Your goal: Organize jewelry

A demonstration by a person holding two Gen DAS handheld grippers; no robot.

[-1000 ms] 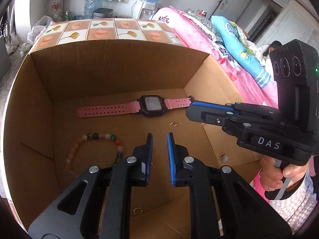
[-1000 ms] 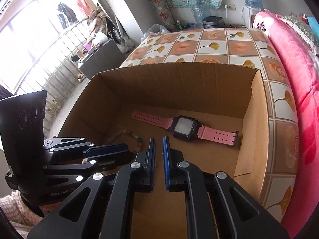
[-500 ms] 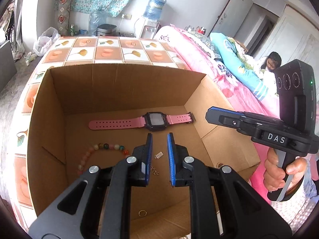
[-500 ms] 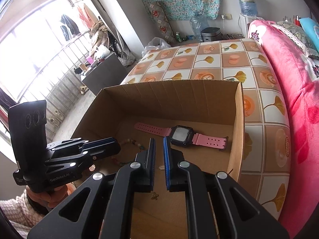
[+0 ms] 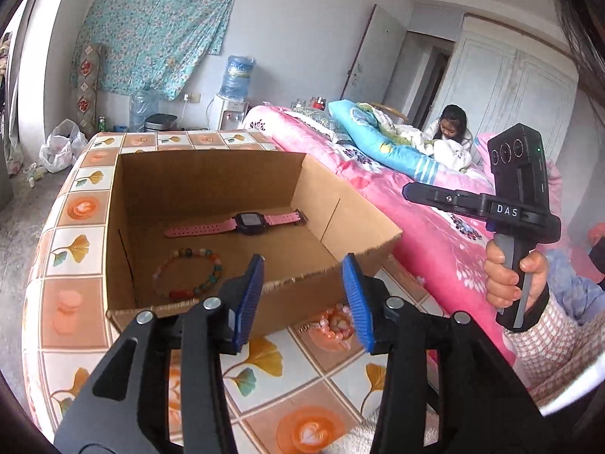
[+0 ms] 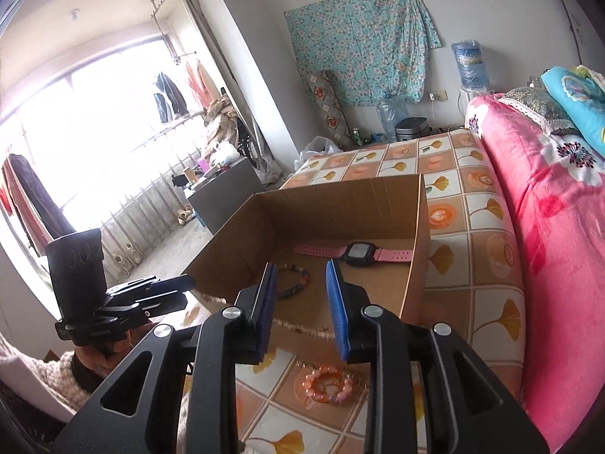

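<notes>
A cardboard box (image 5: 355, 223) (image 6: 418, 234) stands on a tiled table. Inside lie a pink watch with a black face (image 5: 247, 223) (image 6: 357, 251) and a multicoloured bead bracelet (image 5: 189, 272) (image 6: 295, 283). A pink-orange bead bracelet (image 5: 334, 325) (image 6: 327, 384) lies on the table just outside the box's near wall. My left gripper (image 5: 302, 299) is open and empty above the near wall. My right gripper (image 6: 300, 310) is open and empty, above that bracelet; it also shows in the left wrist view (image 5: 491, 204).
A bed with a pink floral blanket (image 5: 397, 208) (image 6: 548, 208) runs along the table's right side; a child (image 5: 450, 128) sits on it. The tiled table top (image 5: 75, 208) (image 6: 480, 227) surrounds the box. A water dispenser (image 5: 236, 87) stands by the far wall.
Both grippers have pulled back out of the box and risen, and both have opened from nearly shut. The pink-orange bracelet outside the box has come into view.
</notes>
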